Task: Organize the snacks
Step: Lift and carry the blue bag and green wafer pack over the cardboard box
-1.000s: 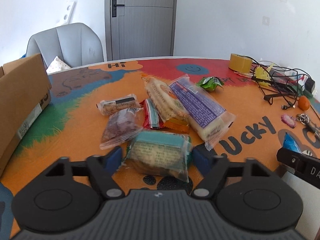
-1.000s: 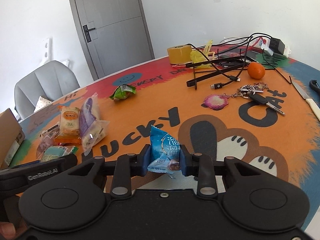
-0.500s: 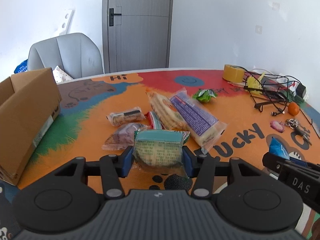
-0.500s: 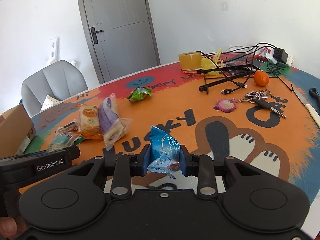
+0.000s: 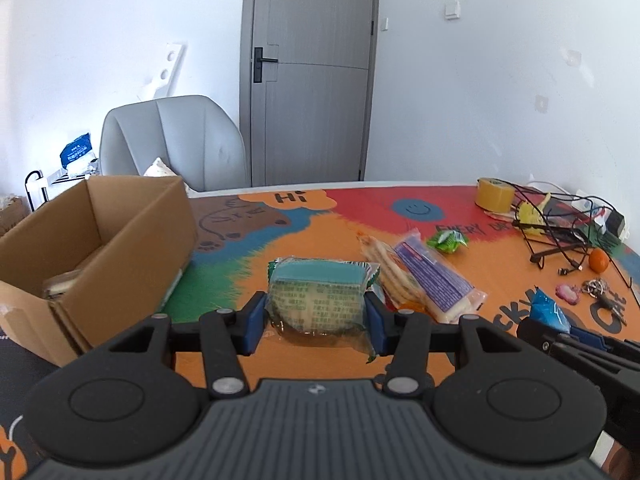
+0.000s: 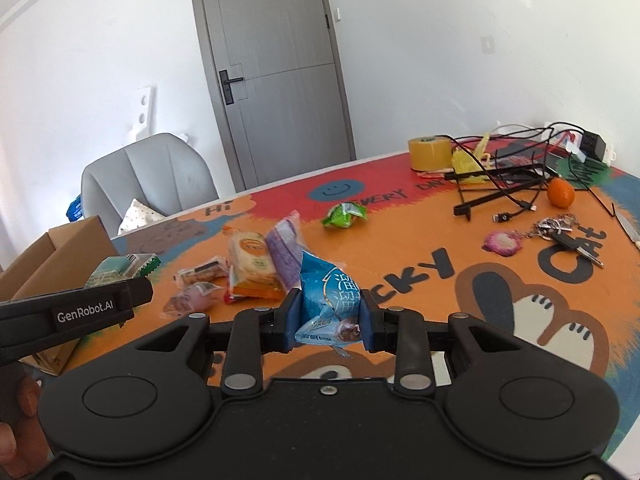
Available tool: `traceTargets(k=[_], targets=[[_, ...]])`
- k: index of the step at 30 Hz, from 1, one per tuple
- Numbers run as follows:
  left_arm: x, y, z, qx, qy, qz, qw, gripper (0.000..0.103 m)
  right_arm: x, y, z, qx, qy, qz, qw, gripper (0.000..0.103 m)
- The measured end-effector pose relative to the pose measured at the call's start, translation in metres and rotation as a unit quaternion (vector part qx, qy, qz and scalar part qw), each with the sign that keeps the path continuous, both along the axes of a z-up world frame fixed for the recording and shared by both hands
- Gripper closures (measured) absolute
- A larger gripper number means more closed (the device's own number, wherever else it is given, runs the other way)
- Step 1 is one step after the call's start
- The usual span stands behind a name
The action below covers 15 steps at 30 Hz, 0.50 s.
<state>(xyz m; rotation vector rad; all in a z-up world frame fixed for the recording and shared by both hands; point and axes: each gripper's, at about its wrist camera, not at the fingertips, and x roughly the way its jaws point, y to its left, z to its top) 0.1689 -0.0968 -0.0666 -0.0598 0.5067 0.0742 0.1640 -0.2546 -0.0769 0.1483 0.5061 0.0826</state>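
Grippers both held snacks: my left gripper [image 5: 316, 316] clamped the teal cracker pack [image 5: 318, 300] right of the cardboard box [image 5: 120, 232]; my right gripper [image 6: 328, 318] pinched the blue packet [image 6: 330, 300].

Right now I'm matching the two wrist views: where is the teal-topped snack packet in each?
Left wrist: teal-topped packet at centre, clamped in the left gripper, off the table.
Right wrist: far left, poking above the left gripper's arm, before the cardboard box.
Shared landmark: green wrapper below the smiley.

Glossy plastic wrapper [image 5: 316, 300] (matt cardboard box [image 5: 120, 224])
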Motion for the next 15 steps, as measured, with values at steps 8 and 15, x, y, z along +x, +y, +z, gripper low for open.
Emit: traceTargets(k=[8, 15], targets=[[-0.013, 0.028, 0.018, -0.001, -0.018, 0.021, 0.9996, 0.053, -0.003, 0.026, 0.013, -0.007, -0.016, 0.017, 1.0, 0.072], [-0.023, 0.052, 0.042, -0.005, -0.047, 0.027, 0.9985, 0.053, 0.0, 0.047, 0.025, -0.008, -0.027, 0.024, 0.999, 0.072]])
